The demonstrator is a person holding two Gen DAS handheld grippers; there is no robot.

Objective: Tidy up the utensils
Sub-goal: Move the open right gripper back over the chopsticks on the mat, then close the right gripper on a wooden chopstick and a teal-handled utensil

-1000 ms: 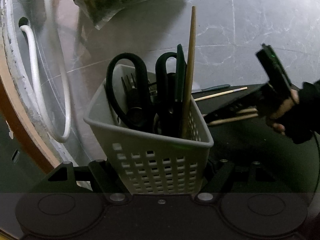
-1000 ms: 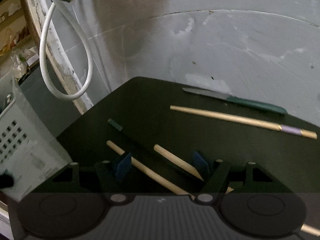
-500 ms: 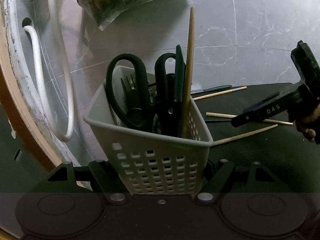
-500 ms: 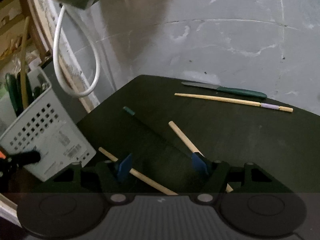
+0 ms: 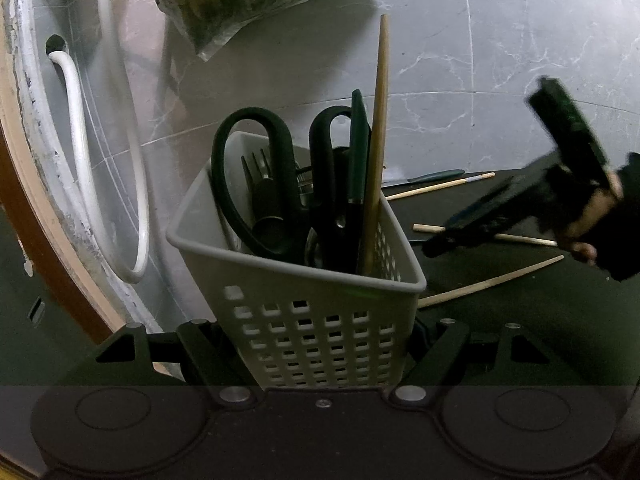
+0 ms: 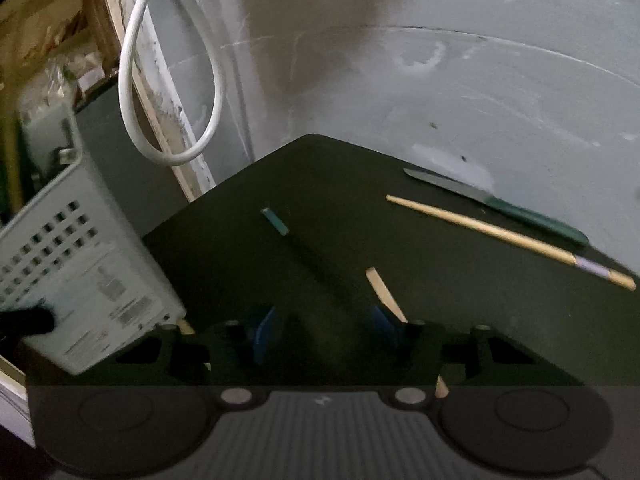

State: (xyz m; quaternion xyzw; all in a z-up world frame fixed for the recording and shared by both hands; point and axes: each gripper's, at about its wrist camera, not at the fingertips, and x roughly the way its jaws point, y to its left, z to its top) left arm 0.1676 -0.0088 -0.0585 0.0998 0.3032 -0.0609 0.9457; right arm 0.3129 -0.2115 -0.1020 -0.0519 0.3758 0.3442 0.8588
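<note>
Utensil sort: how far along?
Done: scissors, fork, a green-handled knife and one chopstick stand in the basket, which the left gripper clamps.
In hand: the right gripper has just been closing its jaws around a dark teal-tipped stick on the mat, not yet gripping.
Left: that stick, three wooden chopsticks and a second knife.

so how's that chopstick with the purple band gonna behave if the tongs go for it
The chopstick looks thin, stiff and probably light. It lies flat on the dark mat, so it likely rolls when nudged. Its slim, smooth shaft may slip from the pads.
</note>
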